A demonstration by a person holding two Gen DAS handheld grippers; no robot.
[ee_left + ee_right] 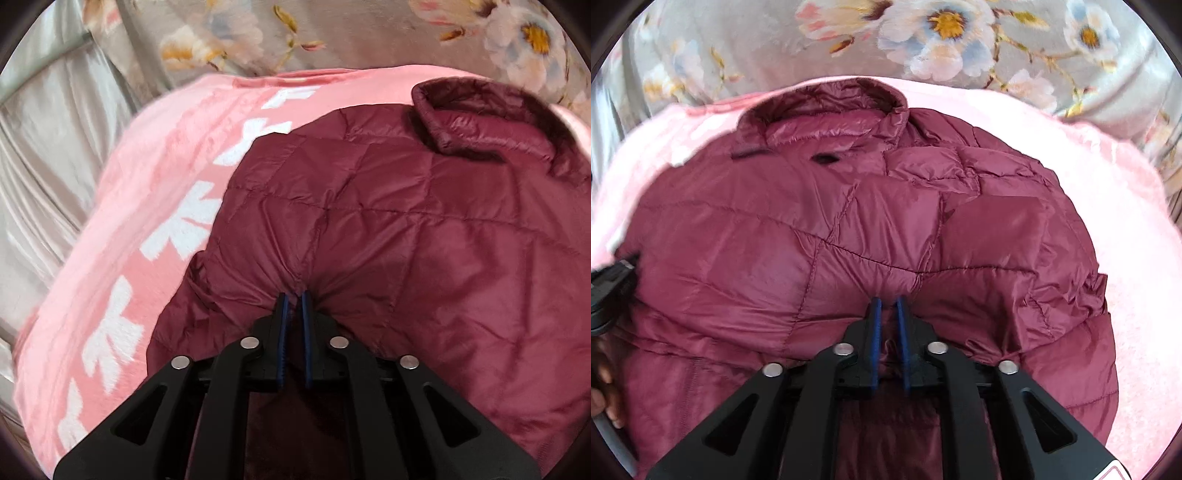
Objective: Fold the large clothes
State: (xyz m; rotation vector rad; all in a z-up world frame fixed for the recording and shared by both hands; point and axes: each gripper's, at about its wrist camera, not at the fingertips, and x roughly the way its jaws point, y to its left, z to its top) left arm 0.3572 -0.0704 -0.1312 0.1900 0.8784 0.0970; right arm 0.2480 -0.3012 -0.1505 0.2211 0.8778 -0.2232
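Nearest in the left wrist view, the left gripper (294,297) has its blue-lined jaws drawn narrow, pinching a fold of the maroon quilted jacket (406,229); the fabric puckers into radiating creases at the fingertips. In the right wrist view the right gripper (888,302) does the same, jaws narrow and clamped on a gathered ridge of the jacket's (849,221) near edge. At the far left of that view the black body of the left gripper (609,284) shows, blurred, touching the jacket's side.

The jacket lies across a pink fleece blanket (147,206), back side up, its shell glossy and slick, stitched into diamond panels that puff softly. Its left edge curves over the blanket's row of white bow shapes (184,229); its right edge ends in a crumpled, gathered cuff (1097,291), with a broad band of bare pink blanket (1145,295) beyond it. More blanket lies free along the left side than past the top.

Farther off, the stand-up collar (827,110) sits rolled and open, near the blanket's far edge. Beyond the blanket lies a grey floral bedcover (942,33) with pale blossoms, smooth and faintly shiny. At the left wrist view's far left hangs pale satin fabric (48,147) in long folds.
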